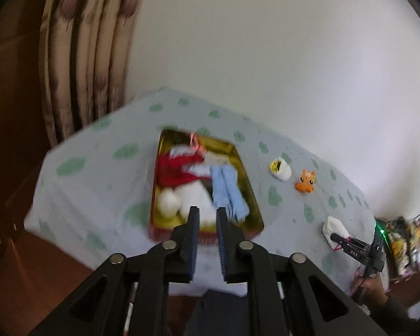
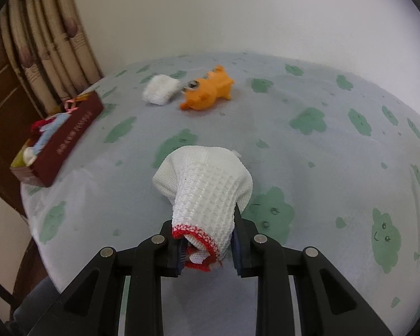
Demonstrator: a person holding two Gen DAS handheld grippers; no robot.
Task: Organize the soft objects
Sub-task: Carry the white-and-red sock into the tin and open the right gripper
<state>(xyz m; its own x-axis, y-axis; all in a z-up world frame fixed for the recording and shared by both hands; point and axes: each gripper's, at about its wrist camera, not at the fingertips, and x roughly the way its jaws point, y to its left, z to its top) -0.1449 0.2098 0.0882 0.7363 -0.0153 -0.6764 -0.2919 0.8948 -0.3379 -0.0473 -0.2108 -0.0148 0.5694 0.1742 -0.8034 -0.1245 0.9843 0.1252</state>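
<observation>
A: What are you working over, and where is the biggest thing?

B: You have a bed (image 2: 336, 145) under a pale cover with green cloud prints. The gold-lined tin box (image 1: 246, 176) with dark red outer walls sits toward its left edge, near the curtain (image 1: 84, 64). Inside lie a red cloth (image 1: 176, 170), a white plush (image 1: 196, 198), a light blue knit piece (image 1: 226, 190) and a cream ball (image 1: 169, 203).

A: And my 2 grippers?

B: Your left gripper (image 1: 207, 212) hovers over the box's near wall with its jaws almost together, only a narrow gap between them, and nothing is in them. Your right gripper (image 2: 207, 218) is clamped on the white knit sock (image 2: 207, 184) with the red cuff; the sock's toe rests on the cover near the front edge of the bed.

A: What lies loose?

B: An orange plush animal (image 2: 207, 92) lies toward the far edge, and just beside it a small white fluffy piece (image 2: 161, 91); whether the 2 touch, you cannot tell.
</observation>
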